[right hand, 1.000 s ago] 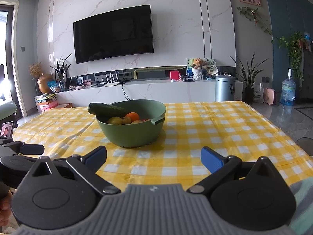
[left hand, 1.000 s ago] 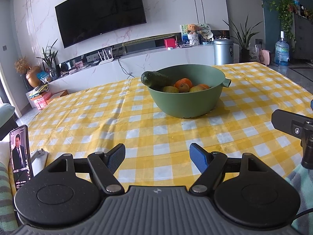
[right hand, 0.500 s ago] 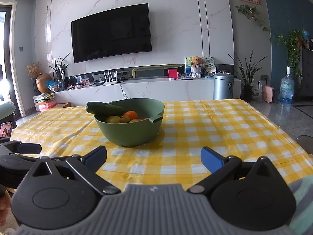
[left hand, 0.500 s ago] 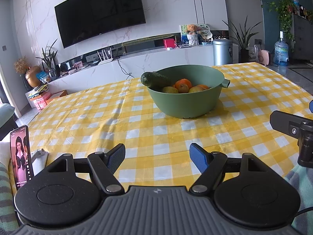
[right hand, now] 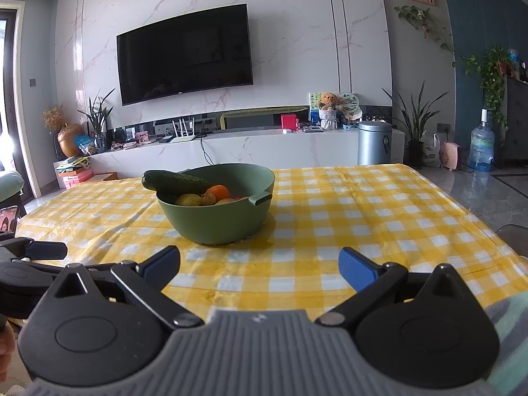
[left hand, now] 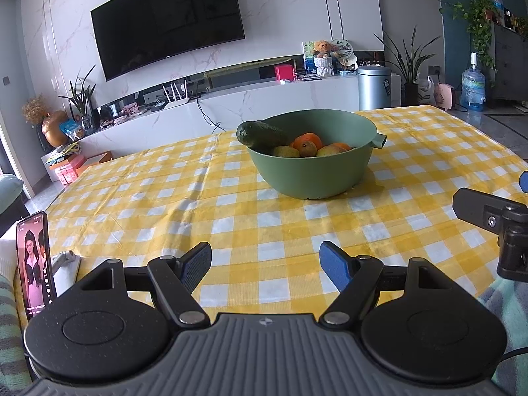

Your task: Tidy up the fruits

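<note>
Fruit sits in a green bowl point(left hand: 313, 171) on the yellow checked tablecloth point(left hand: 165, 204): a cucumber point(left hand: 262, 134) lies across the bowl's left rim, with an orange point(left hand: 307, 141) and yellowish pears point(left hand: 285, 151) beside it. A phone point(left hand: 34, 267) stands lit at the table's near left edge, next to a small white object. Far behind, a television point(right hand: 184, 52) hangs on a marble wall above a long white cabinet, with a steel bin point(right hand: 374, 143) and plants to the right. Bare cloth lies between the bowl and both grippers. The left gripper point(left hand: 265, 259) hovers near the table's near edge with its jaws wide apart and empty; the bowl lies ahead, slightly right. The right gripper point(right hand: 259, 264) is likewise spread and empty, with the bowl ahead, slightly left.
</note>
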Tool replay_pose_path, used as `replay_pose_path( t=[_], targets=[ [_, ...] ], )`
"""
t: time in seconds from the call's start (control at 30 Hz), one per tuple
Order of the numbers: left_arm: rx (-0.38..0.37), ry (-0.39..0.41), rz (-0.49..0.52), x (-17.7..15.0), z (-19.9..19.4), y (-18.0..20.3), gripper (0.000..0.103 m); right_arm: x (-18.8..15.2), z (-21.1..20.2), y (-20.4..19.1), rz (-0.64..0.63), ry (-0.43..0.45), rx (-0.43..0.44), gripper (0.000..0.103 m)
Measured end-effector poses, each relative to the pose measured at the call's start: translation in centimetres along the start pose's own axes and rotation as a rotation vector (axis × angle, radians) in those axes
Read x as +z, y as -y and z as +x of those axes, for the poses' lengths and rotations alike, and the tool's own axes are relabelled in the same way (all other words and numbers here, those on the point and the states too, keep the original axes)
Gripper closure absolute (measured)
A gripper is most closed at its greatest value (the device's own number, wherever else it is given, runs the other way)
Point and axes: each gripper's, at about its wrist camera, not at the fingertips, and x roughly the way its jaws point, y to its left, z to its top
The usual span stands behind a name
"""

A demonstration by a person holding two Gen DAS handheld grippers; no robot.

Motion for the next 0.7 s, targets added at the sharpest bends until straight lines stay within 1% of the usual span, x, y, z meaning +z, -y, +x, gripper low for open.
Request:
replay_pose_path(
  t=[0.7],
  targets=[
    [-0.002,0.009,0.003,0.11,-0.19,-0.03,0.015,0.06,0.0,0.0,0.001,-0.002,-0.003,0.004]
  ],
)
